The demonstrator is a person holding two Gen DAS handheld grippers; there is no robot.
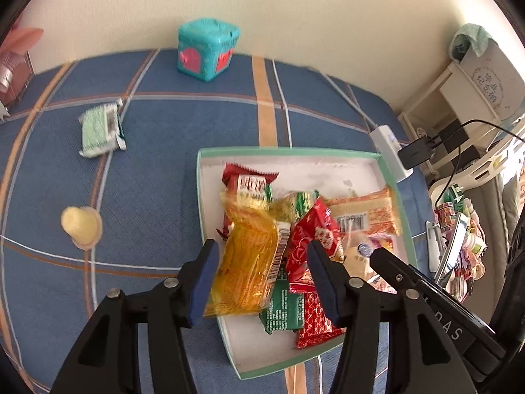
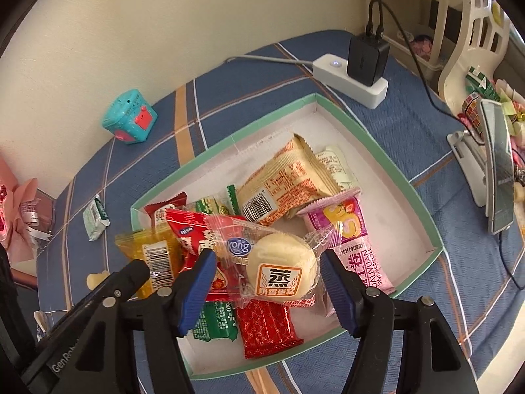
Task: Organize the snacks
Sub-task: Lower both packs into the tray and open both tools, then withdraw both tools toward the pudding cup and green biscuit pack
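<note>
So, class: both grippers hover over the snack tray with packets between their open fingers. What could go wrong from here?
1. The yellow packet between the left gripper pads hangs over the tray's rim; it may slide onto the cloth.
2. The steamed cake packet sits atop the pile under the right gripper; closing could squash it.
3. The green packet and jelly cup outside could be forgotten.
</note>
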